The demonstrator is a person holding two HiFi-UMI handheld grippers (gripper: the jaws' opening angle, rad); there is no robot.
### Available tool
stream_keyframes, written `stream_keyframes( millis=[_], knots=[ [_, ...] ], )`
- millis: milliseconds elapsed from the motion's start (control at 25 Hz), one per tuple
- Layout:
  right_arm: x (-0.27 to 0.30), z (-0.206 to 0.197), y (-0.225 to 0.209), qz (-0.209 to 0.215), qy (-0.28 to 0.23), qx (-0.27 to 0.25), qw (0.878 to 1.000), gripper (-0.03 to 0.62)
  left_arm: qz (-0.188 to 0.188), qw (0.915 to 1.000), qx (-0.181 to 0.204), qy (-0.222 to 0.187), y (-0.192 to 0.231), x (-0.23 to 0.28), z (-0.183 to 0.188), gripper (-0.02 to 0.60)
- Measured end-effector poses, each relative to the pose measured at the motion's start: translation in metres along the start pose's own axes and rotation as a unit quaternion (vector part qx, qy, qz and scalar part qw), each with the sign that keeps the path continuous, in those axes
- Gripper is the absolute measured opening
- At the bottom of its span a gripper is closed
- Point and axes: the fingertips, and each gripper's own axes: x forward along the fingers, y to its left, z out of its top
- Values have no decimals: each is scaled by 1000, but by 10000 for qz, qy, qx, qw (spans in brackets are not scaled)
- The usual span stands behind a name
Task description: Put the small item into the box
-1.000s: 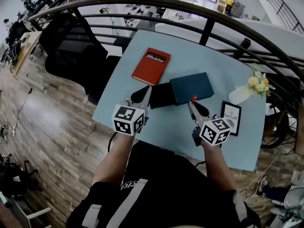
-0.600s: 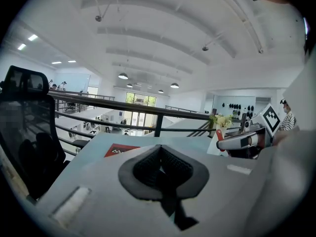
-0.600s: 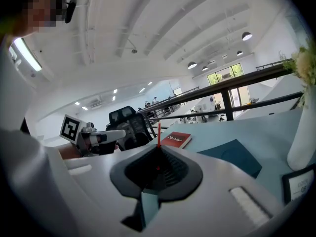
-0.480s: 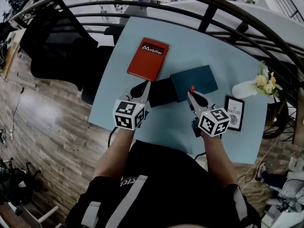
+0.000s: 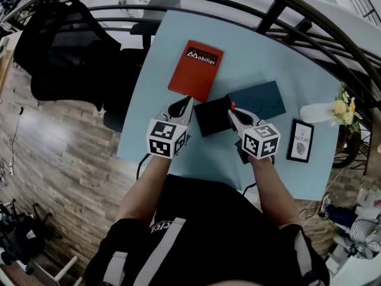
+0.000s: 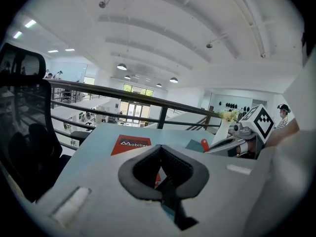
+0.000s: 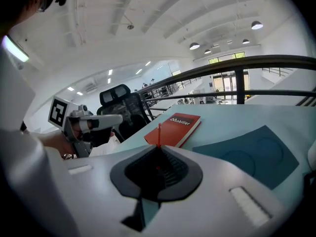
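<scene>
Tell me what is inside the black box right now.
Only flat dark shows inside the box; no item can be made out there. The red item is clamped in the right gripper at the box's right edge, which the gripper covers.

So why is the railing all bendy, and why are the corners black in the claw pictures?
Head view: the wide lens bows the straight railing into an arc. Left gripper view, right gripper view: the fisheye picture is round, so corners go black. Right gripper view: the right claw up close looks soft, the red book sharper.
</scene>
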Motion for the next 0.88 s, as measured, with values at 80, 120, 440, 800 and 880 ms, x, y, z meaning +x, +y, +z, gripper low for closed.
stream_keyframes(
  millis=[80,120,440,800,880],
  knots=[
    [15,-8,2,-44,206,-49,9998,15,-34,10000,-33,40,8,0,-5,5],
    [21,-13,3,-72,291,-73,9995,15,-46,10000,-47,51,12,0,-7,5],
    [54,-49,5,-443,1046,-349,9929,15,-195,9995,-232,84,32,-5,-20,5],
    [75,-85,10,-570,1960,-703,9764,15,-257,9994,-128,171,42,-3,-32,5],
    [78,-89,10,-601,2092,-754,9731,15,-276,9993,-147,206,43,-3,-34,5]
  ],
)
